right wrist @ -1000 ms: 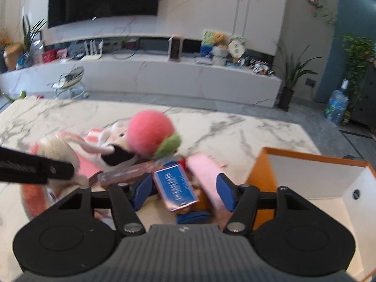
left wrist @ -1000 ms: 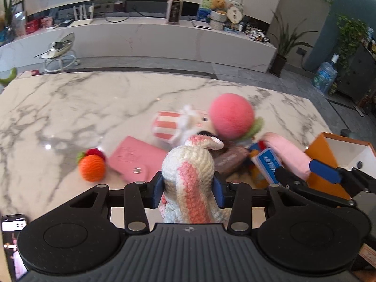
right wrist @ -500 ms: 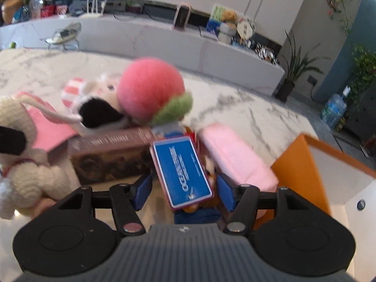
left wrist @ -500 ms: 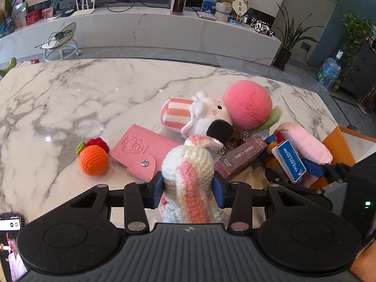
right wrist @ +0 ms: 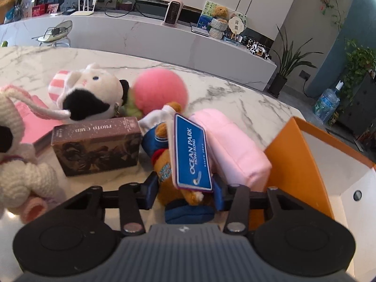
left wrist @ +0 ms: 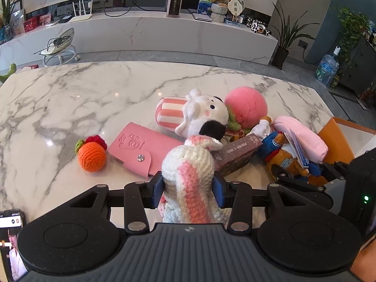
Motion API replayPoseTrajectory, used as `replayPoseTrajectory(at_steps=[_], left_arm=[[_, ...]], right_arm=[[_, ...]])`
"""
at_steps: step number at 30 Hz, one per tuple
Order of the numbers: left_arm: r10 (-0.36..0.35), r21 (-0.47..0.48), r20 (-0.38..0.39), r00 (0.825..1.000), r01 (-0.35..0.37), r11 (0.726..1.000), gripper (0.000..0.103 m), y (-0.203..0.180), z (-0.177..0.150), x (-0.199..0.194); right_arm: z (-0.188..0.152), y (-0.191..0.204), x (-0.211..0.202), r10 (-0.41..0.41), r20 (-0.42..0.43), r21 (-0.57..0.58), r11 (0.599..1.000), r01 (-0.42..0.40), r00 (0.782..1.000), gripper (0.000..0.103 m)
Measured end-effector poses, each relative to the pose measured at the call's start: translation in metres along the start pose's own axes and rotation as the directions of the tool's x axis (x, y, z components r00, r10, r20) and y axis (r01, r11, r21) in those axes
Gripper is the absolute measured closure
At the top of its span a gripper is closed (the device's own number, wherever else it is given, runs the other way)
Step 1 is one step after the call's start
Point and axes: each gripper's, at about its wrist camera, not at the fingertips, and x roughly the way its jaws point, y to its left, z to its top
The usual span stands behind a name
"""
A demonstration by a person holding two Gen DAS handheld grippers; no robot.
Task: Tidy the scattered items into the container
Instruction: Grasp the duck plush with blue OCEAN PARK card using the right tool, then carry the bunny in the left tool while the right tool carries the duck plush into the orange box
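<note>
My left gripper is shut on a white and pink crochet rabbit, held just above the marble table. My right gripper is low over a brown bear toy in blue clothes that carries a blue "Ocean Park" tag. Its jaws are closing, and the blue pads touch the bear's sides. The left wrist view shows the same bear to the right of the rabbit. The orange container, white inside, stands open just right of the bear.
Around the bear lie a brown photo-card box, a pink pouch, a pink fluffy ball and a cow plush. Farther left are a pink wallet and an orange crochet fruit. A phone lies at the near left edge.
My right gripper has come down over the bear toy and its jaws have narrowed onto it. The left gripper has kept its hold on the crochet rabbit.
</note>
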Motion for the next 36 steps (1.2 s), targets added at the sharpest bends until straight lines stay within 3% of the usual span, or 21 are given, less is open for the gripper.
replayPoseTrajectory(at_steps=[7, 15, 23, 36], left_arm=[[-0.004, 0.005, 0.012, 1.000, 0.004, 1.000, 0.054, -0.005, -0.016, -0.021], [-0.011, 0.030, 0.078, 0.997, 0.008, 1.000, 0.054, -0.014, -0.025, -0.062], [-0.023, 0.064, 0.142, 0.990, 0.014, 0.998, 0.054, -0.032, -0.032, -0.096], [-0.067, 0.146, 0.199, 0.978, 0.038, 0.989, 0.054, -0.078, -0.051, -0.128]], right_arm=[[-0.016, 0.006, -0.041, 0.001, 0.027, 0.018, 1.000, -0.001, 1.000, 0.055], [-0.027, 0.001, -0.093, 0.012, 0.105, 0.050, 0.999, -0.017, 0.994, 0.055], [-0.032, -0.012, -0.149, 0.035, 0.211, 0.098, 0.994, -0.057, 0.977, 0.055], [-0.054, -0.049, -0.212, 0.026, 0.302, 0.177, 0.981, -0.082, 0.953, 0.055]])
